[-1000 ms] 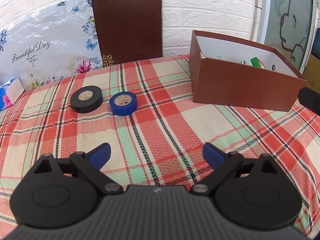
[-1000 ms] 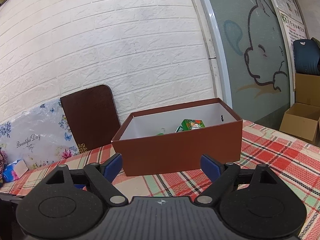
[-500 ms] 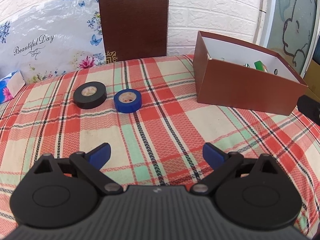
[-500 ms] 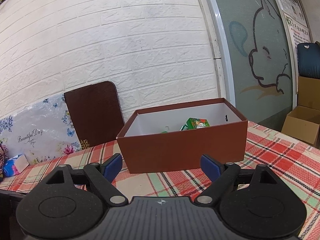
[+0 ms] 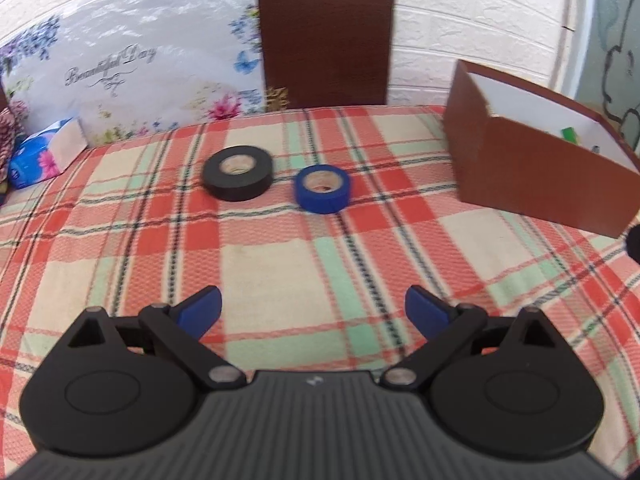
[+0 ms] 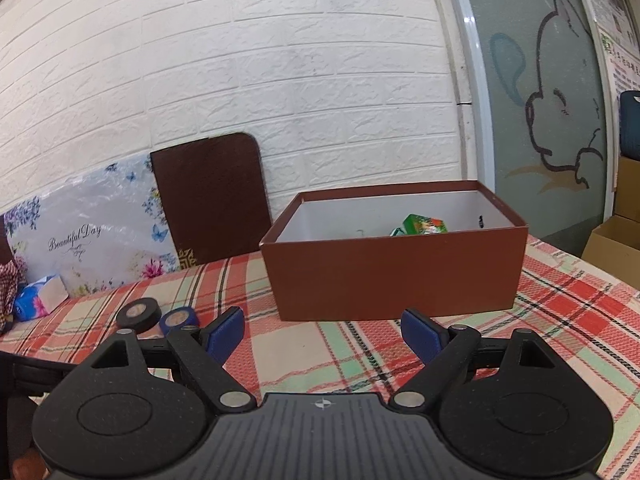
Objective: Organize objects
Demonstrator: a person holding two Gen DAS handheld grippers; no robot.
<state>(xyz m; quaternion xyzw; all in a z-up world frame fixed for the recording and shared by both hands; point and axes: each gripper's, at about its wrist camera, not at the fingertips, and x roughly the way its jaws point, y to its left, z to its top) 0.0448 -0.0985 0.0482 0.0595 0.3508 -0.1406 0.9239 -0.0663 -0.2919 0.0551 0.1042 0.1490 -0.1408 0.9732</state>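
A black tape roll [image 5: 238, 178] and a blue tape roll [image 5: 322, 188] lie side by side on the plaid tablecloth, ahead of my left gripper [image 5: 313, 312], which is open and empty above the cloth. A brown open box [image 5: 532, 176] stands to the right. In the right wrist view the box [image 6: 394, 280] is straight ahead, with a green packet [image 6: 424, 225] inside. My right gripper [image 6: 322, 334] is open and empty in front of it. The black roll [image 6: 139, 314] and the blue roll [image 6: 179, 319] show at the left.
A brown board [image 5: 325, 36] and a floral "Beautiful Day" panel [image 5: 132, 68] lean on the white brick wall behind the table. A blue tissue pack [image 5: 44, 154] lies at the far left. Cardboard boxes [image 6: 616, 240] stand beyond the table's right edge.
The left gripper has swung left and nearer the tape rolls, so they sit more central and the box has slid right. The right gripper has risen slightly. Both stayed open.
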